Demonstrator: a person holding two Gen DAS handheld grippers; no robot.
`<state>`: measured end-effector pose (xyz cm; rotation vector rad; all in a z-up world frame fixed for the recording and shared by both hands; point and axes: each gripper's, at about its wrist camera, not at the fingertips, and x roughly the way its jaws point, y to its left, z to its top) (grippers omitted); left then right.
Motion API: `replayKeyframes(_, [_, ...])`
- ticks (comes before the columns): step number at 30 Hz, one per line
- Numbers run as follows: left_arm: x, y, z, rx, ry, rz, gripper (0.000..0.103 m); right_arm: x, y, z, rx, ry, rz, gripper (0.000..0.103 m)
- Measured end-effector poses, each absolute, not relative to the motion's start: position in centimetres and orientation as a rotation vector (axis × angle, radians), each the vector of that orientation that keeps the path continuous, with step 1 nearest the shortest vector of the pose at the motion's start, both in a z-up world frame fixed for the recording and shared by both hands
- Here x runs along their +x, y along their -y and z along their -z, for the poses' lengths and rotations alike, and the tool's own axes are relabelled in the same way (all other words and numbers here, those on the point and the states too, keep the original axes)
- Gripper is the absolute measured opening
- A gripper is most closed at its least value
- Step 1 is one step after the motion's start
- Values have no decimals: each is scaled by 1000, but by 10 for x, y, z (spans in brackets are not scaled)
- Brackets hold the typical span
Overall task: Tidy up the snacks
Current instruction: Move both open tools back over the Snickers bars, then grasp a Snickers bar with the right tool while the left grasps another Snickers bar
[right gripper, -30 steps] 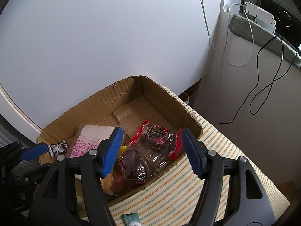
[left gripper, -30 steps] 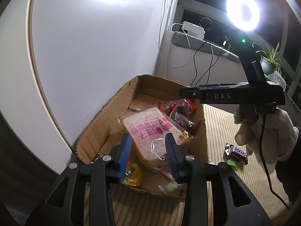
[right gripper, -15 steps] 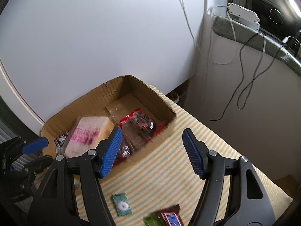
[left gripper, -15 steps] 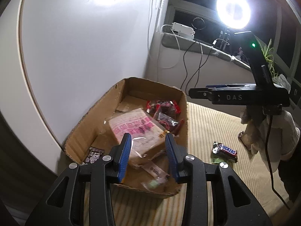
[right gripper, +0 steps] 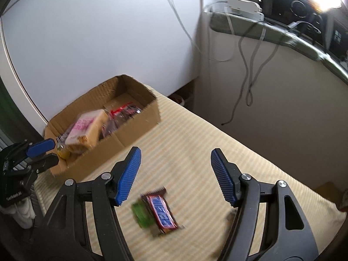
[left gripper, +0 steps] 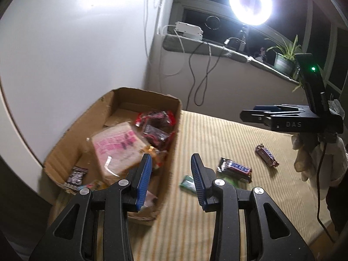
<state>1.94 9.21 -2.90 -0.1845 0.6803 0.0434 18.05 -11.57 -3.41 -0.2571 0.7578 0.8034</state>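
We had the striped yellow cloth (right gripper: 195, 143) spread over the whole surface, with the cardboard box (left gripper: 65, 150) sitting against the white wall. Inside it we could see the big pink-labelled bag (left gripper: 117, 150) and the red-trimmed snack packs (left gripper: 156, 126) behind it. Our left gripper (left gripper: 170, 174) hung by the box's near right edge, jaws partly apart with nothing in them. Our right gripper (right gripper: 175, 174) had its jaws spread wide and empty above the cloth. The Snickers bar (right gripper: 162, 214) lay flat just below and between those jaws, not touching either pad, overlapping a green packet (right gripper: 140, 214). Another dark bar (left gripper: 266, 154) lay further right, and a small green sachet (left gripper: 188, 183) sat near the left jaws.
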Motion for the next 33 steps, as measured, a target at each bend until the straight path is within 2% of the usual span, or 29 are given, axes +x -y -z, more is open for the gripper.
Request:
replayKeyframes(13, [28,-38,48,-167,-758,67,36,186,206,54,-220,-813,-698,69])
replayKeyframes(31, [80,7,79,-269,-907,239,36,197,240,104,-199,-917,-652,69])
replayKeyframes(33, [86,10,83,-269,-922,224,42,197,240,107,-195,-924,-655,69])
